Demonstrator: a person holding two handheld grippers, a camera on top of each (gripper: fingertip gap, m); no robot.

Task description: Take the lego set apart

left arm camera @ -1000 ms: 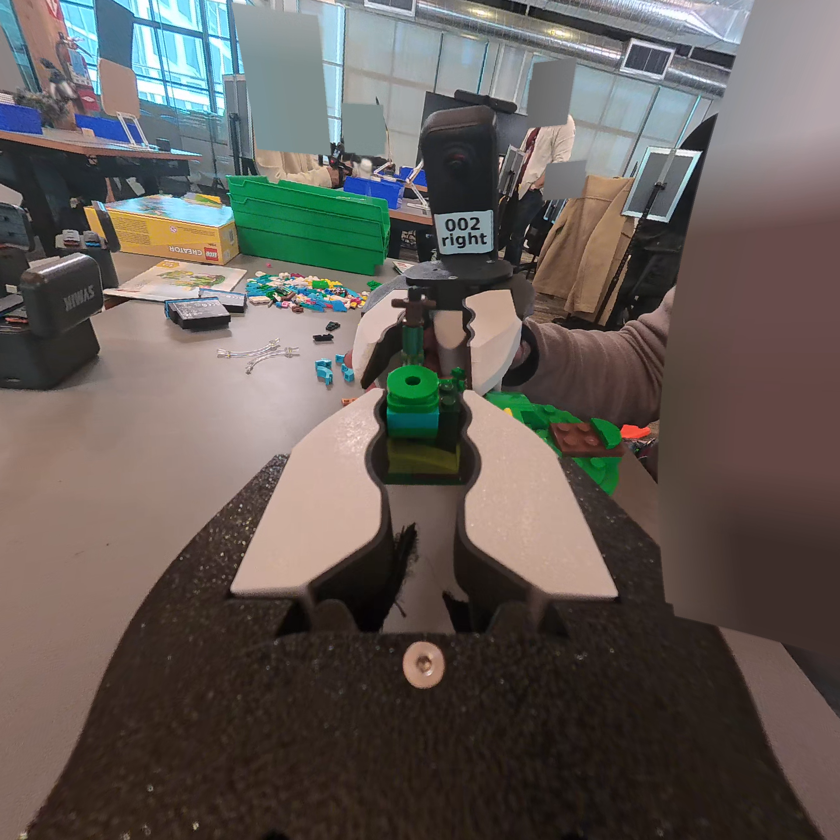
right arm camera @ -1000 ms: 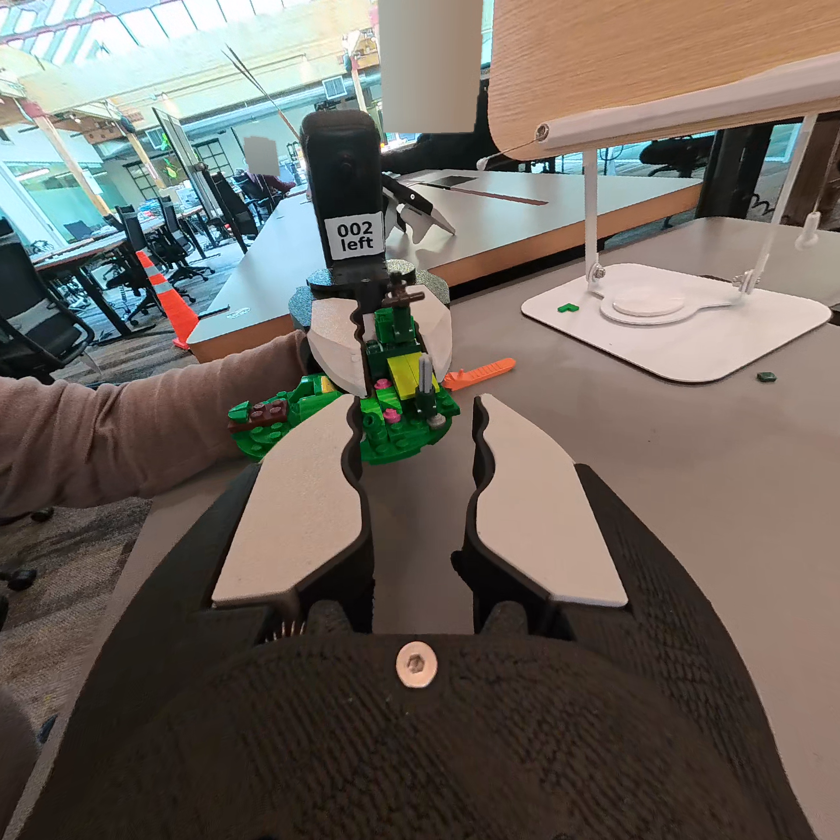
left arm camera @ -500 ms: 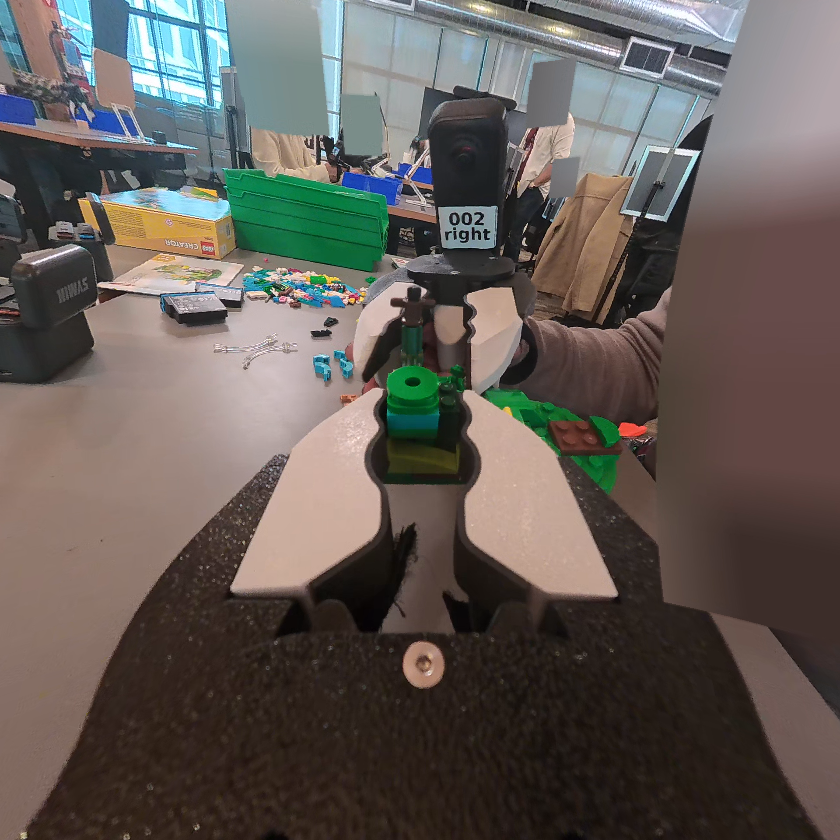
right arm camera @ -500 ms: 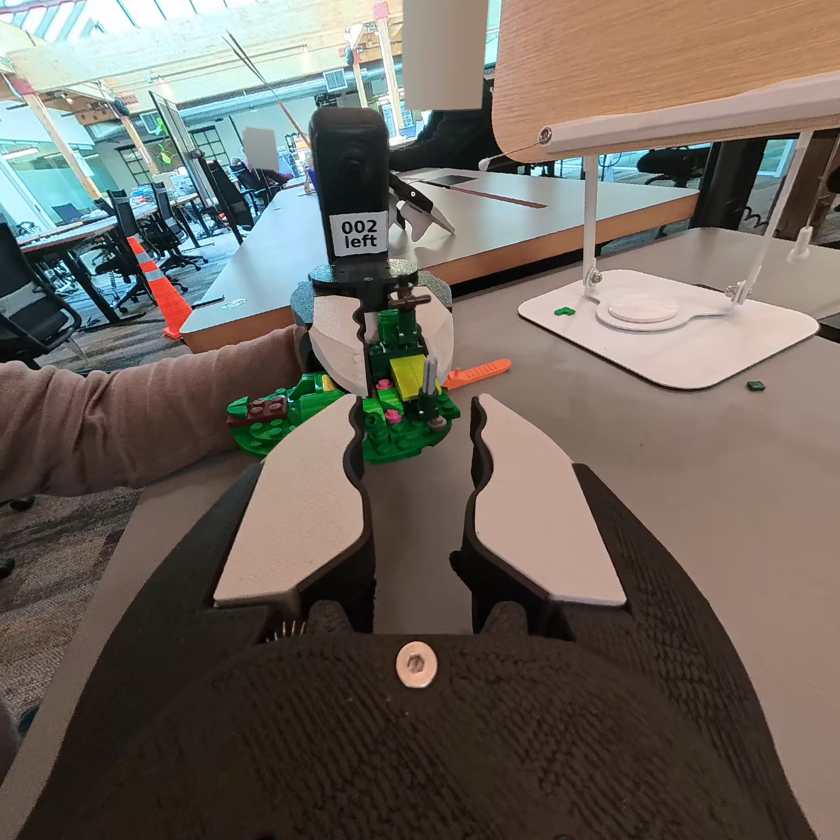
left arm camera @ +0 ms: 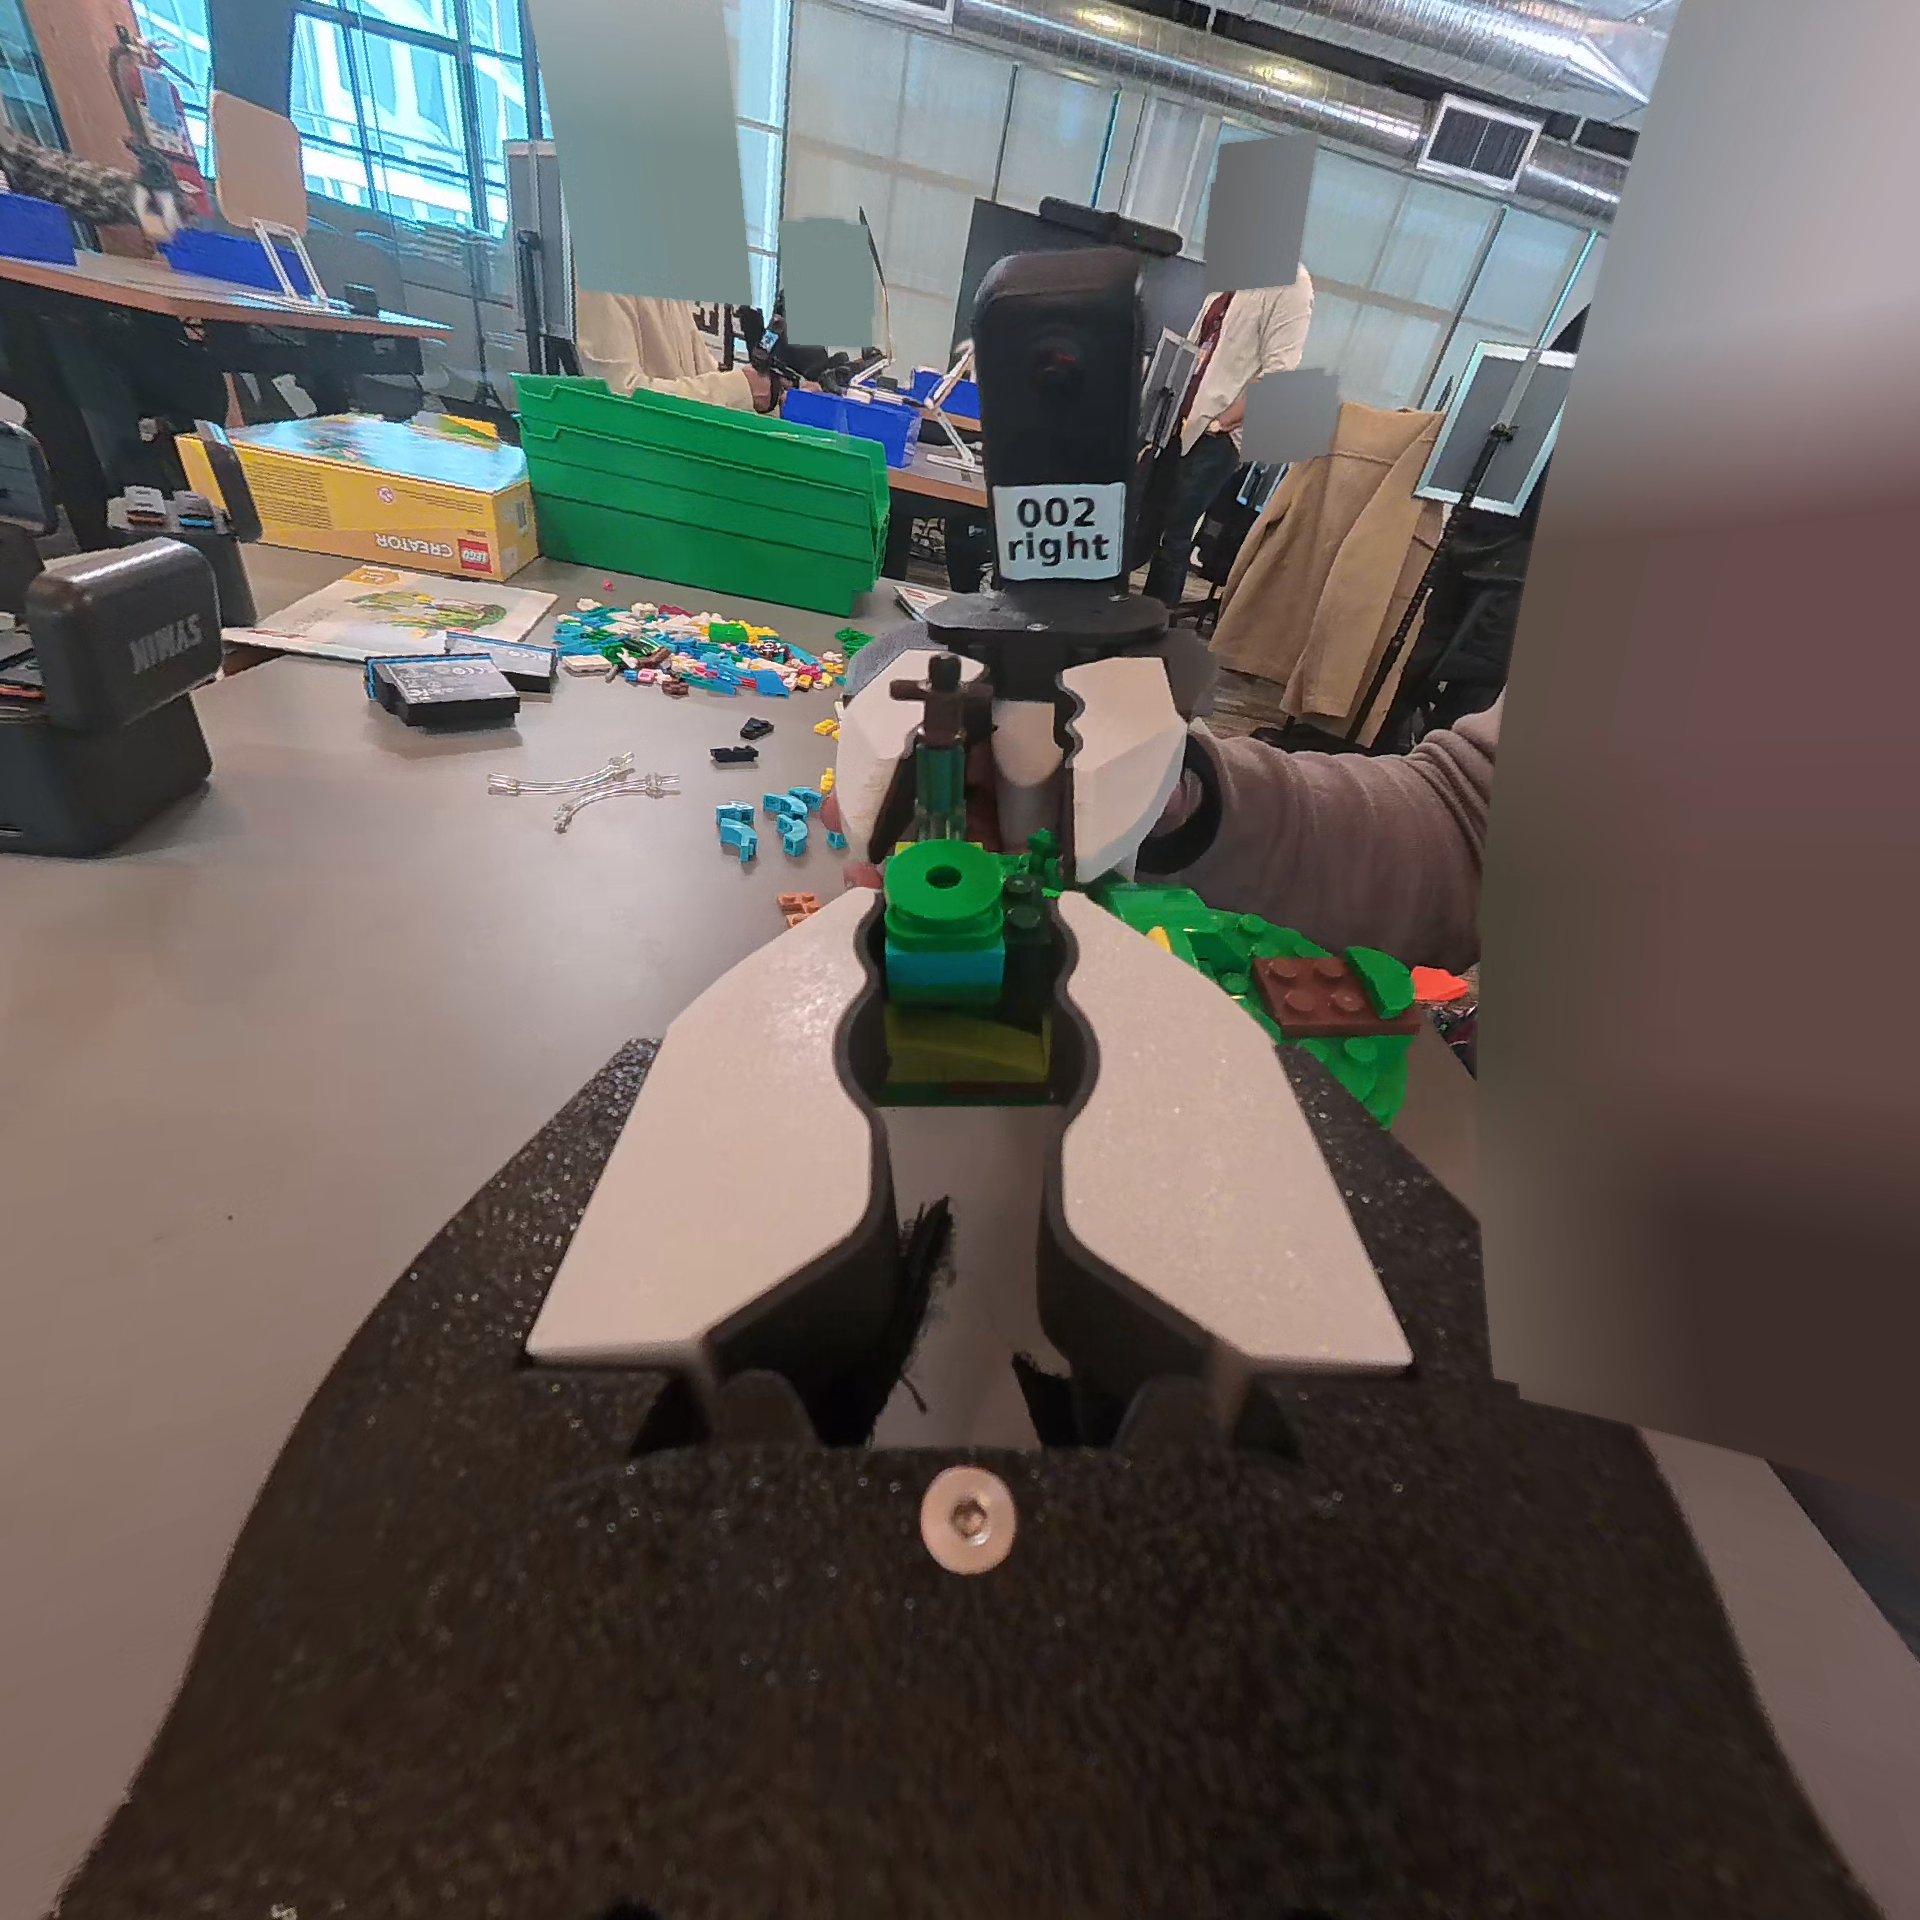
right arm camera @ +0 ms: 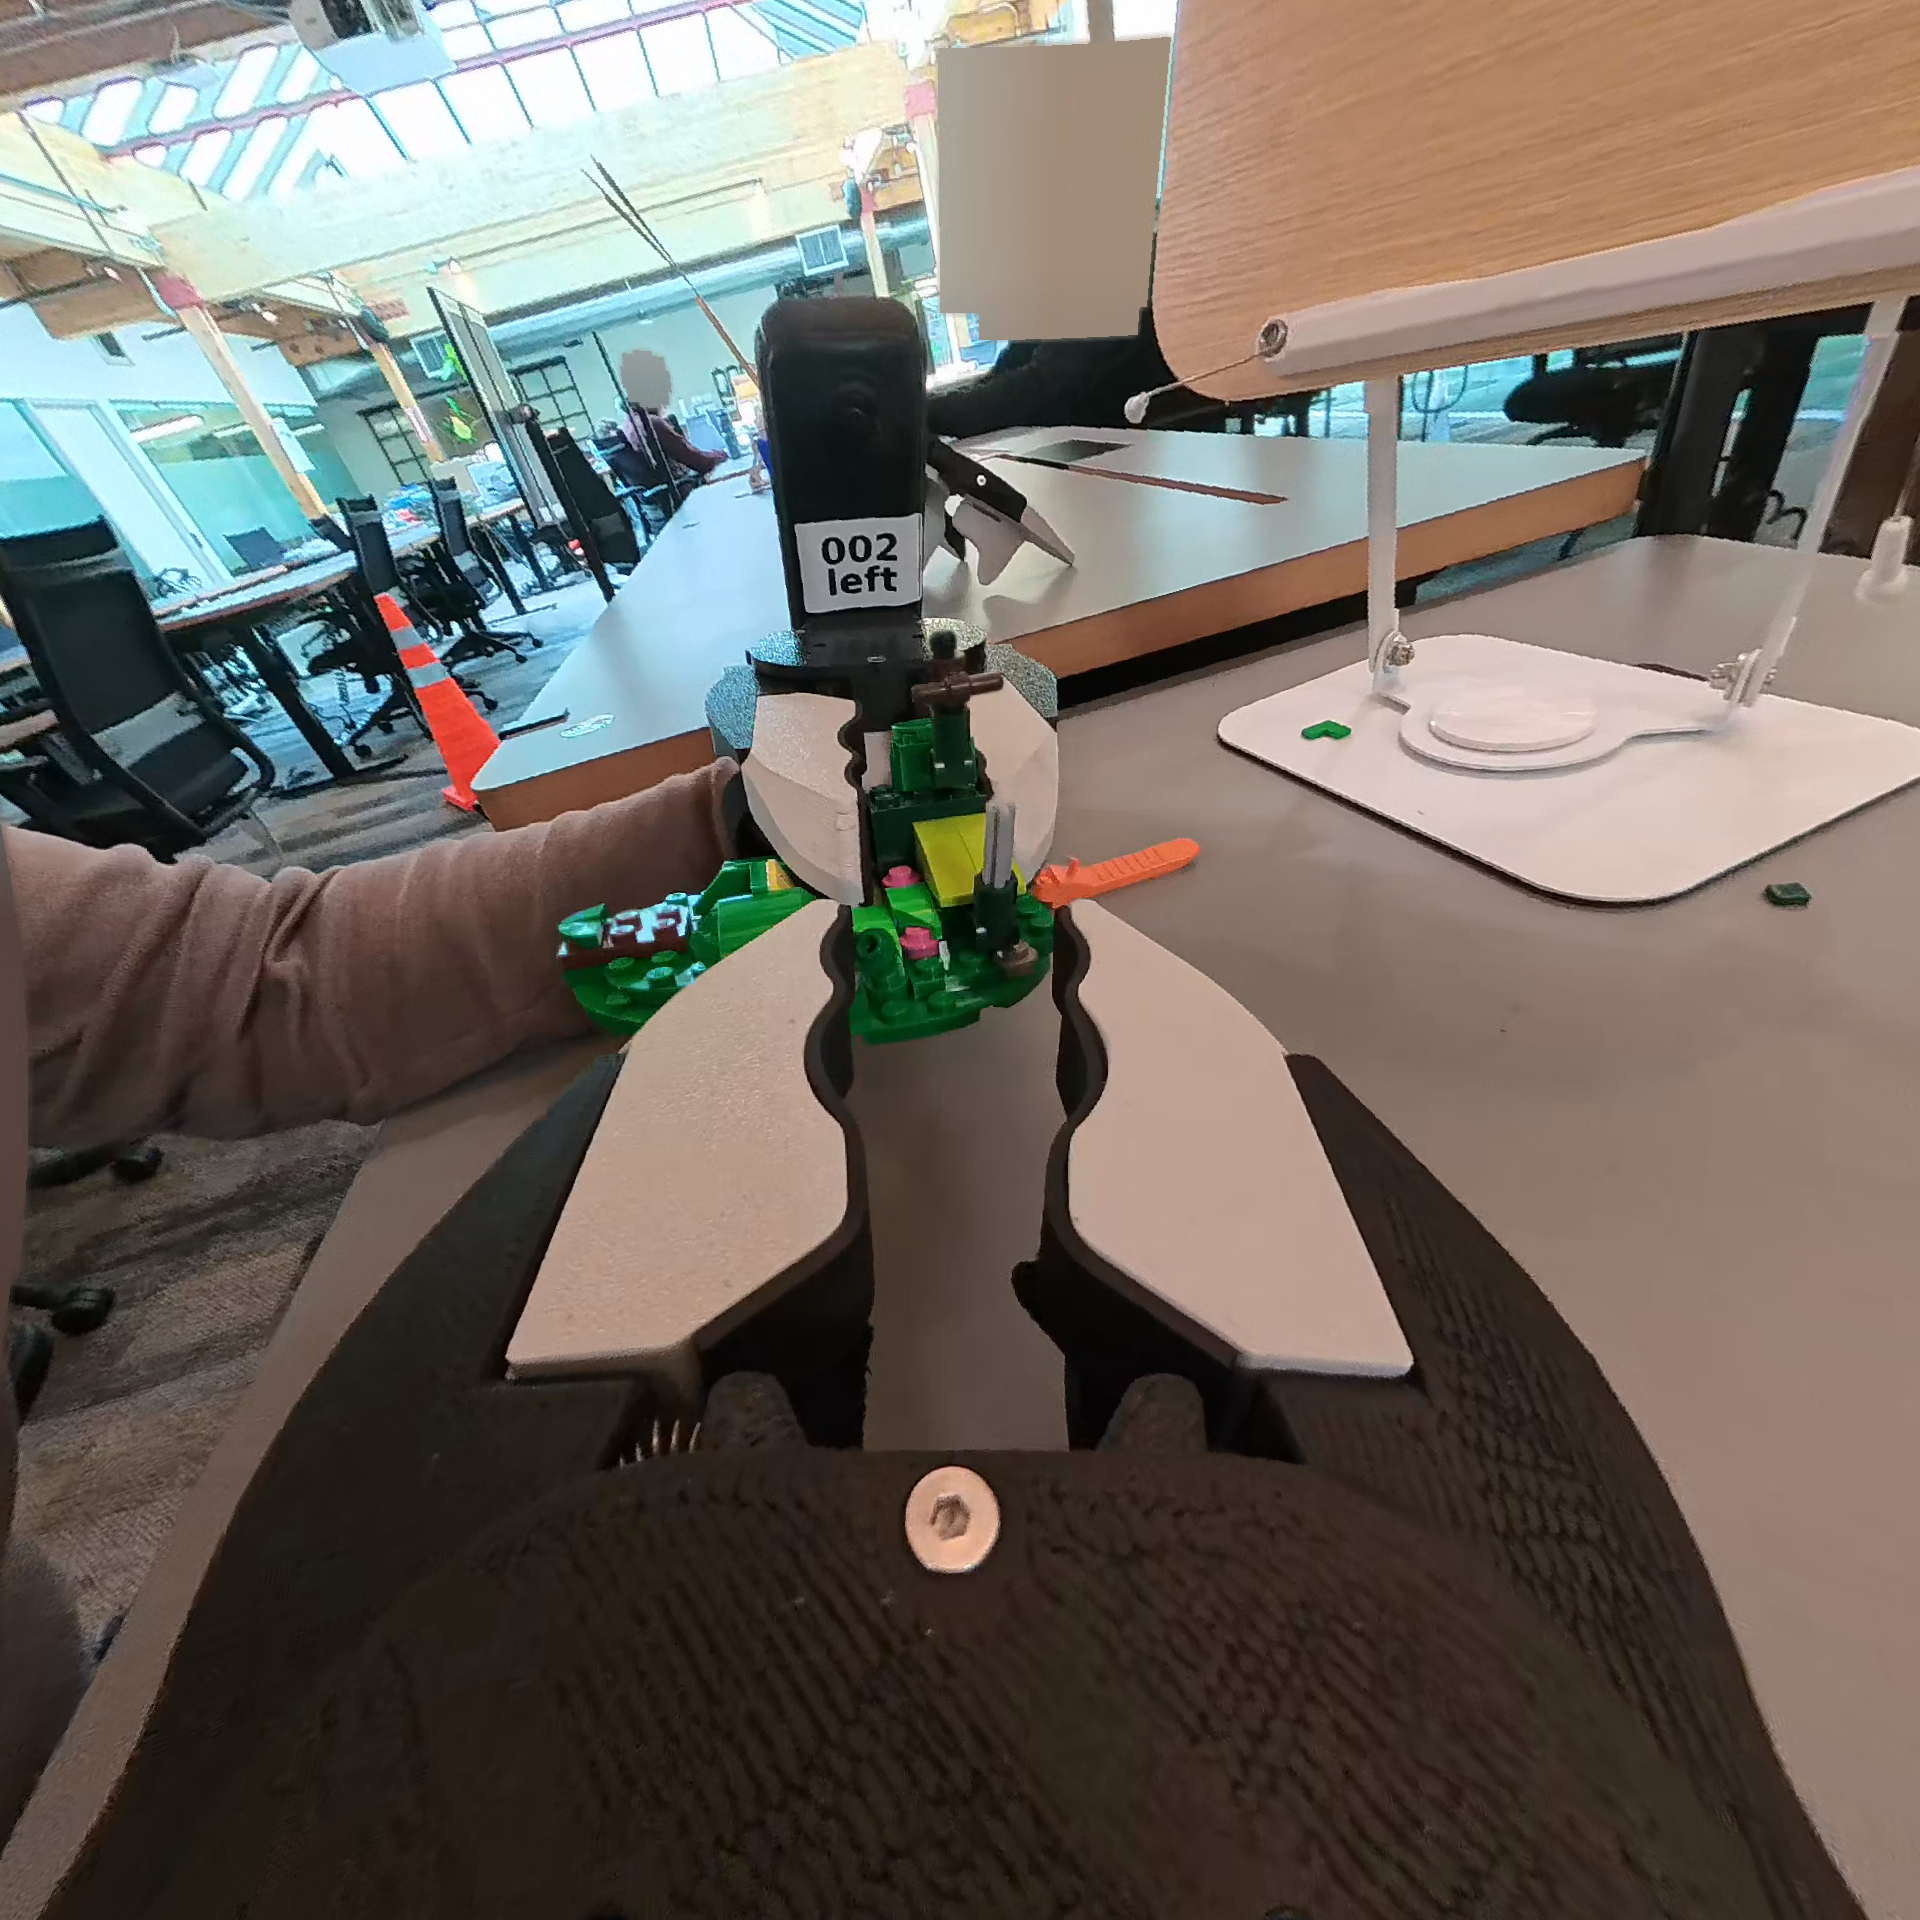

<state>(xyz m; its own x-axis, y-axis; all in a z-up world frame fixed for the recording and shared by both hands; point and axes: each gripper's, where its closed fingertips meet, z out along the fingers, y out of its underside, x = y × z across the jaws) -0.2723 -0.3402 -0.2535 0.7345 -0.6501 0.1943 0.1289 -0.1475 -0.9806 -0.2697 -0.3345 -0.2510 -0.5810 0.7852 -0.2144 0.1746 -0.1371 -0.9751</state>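
1. jaws of the left gripper [left arm camera: 966, 935] are clamped narrow on the stacked bricks of the lego set [left arm camera: 951, 977], on its green, blue and yellow block.
2. jaws of the right gripper [right arm camera: 951, 925] stand parted and hold nothing, their tips just at the near edge of the set's round green base [right arm camera: 935, 987].
3. the set sits on the grey surface [left arm camera: 312, 987] between the two grippers, its brown-topped post [right arm camera: 951, 691] upright.
4. an orange brick separator [right arm camera: 1122, 868] lies just behind the set.
5. loose bricks [left arm camera: 696, 660] are scattered farther off, near a yellow box [left arm camera: 374, 488] and green bins [left arm camera: 707, 499].
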